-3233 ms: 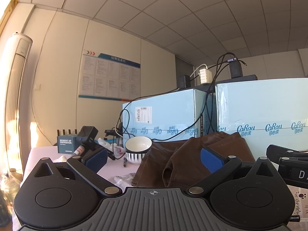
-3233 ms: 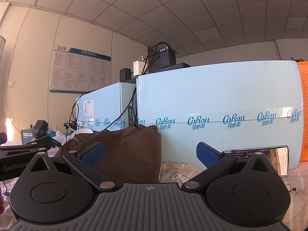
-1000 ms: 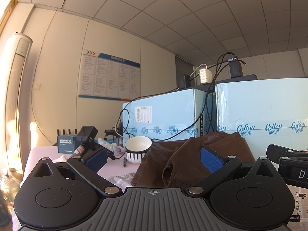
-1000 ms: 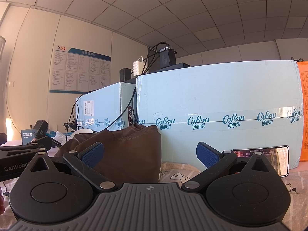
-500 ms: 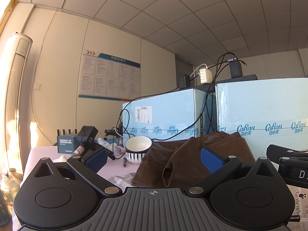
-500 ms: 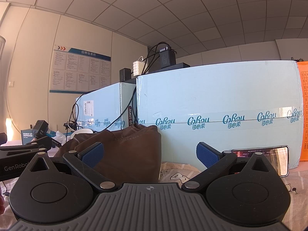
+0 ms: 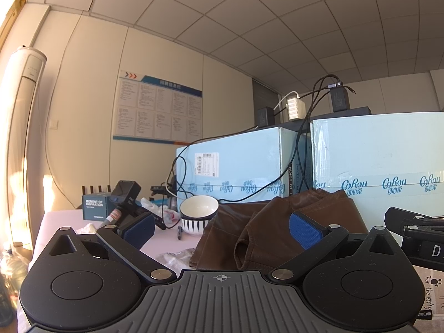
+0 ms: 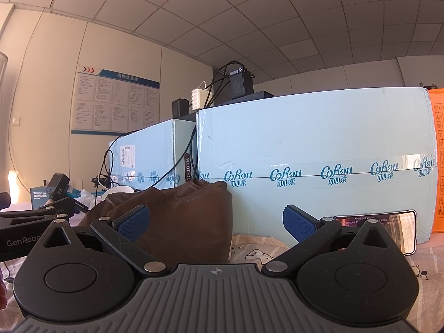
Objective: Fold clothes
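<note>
Left gripper (image 7: 222, 226): matt black plastic arms with bright metal rivets, ribbed grey housing, blue fingertips (image 7: 304, 229) finely textured like rubber; right gripper (image 8: 216, 223) of the same make and finish. Brown garment (image 8: 180, 219): soft, matt cloth with stitched seams, rumpled; printed cloth (image 8: 258, 249) beneath it, pale and matt; bowl (image 7: 198, 215) glossy white ceramic with dark stripes; boxes (image 8: 319, 144) pale blue matt cardboard crossed by shiny clear tape; phone (image 8: 388, 229) with a glossy, reflective glass face.
</note>
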